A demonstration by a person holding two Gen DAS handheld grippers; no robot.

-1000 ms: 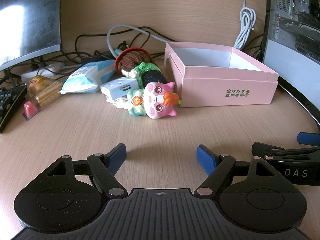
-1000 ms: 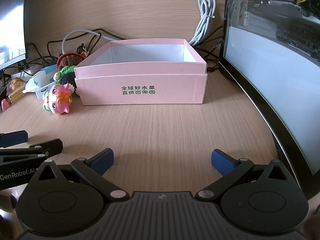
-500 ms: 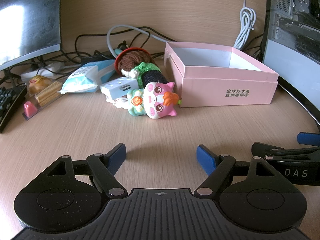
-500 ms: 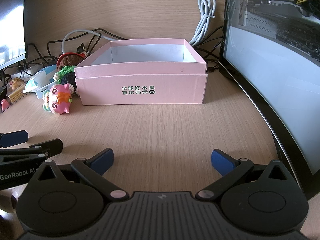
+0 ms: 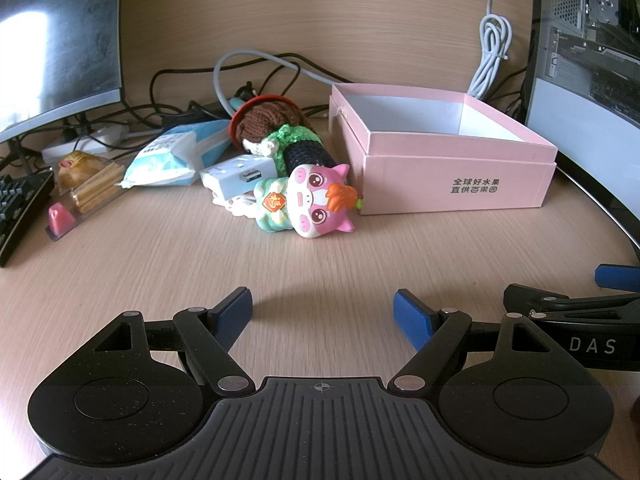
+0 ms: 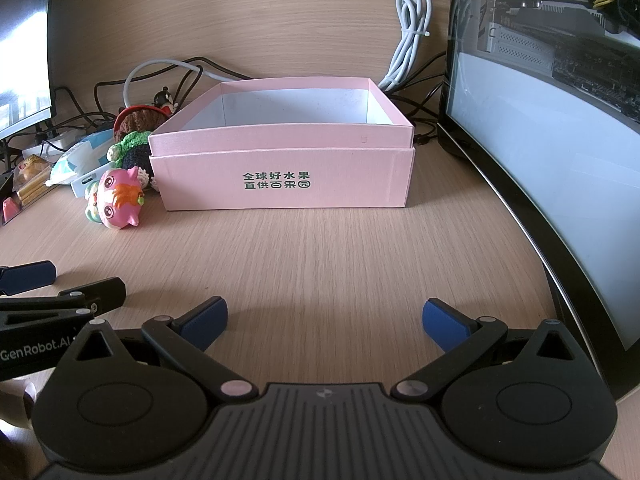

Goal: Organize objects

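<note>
An open pink box (image 5: 460,184) (image 6: 288,178) with a white inside stands on the wooden desk. Left of it lies a pink cat figurine (image 5: 308,204) (image 6: 116,200) on its side, with a white charger block (image 5: 240,178), a knitted doll (image 5: 280,140) (image 6: 134,136) and a blue-white wipes pack (image 5: 176,154) behind it. My left gripper (image 5: 323,312) is open above bare desk, well short of the figurine. My right gripper (image 6: 325,320) is open too, in front of the box, with nothing between its fingers.
A snack pack (image 5: 84,188) and a keyboard edge (image 5: 16,216) lie at the left. A monitor (image 5: 56,36) stands at the back left, a computer case with a dark screen (image 6: 540,120) at the right. Cables (image 5: 490,60) run along the back wall.
</note>
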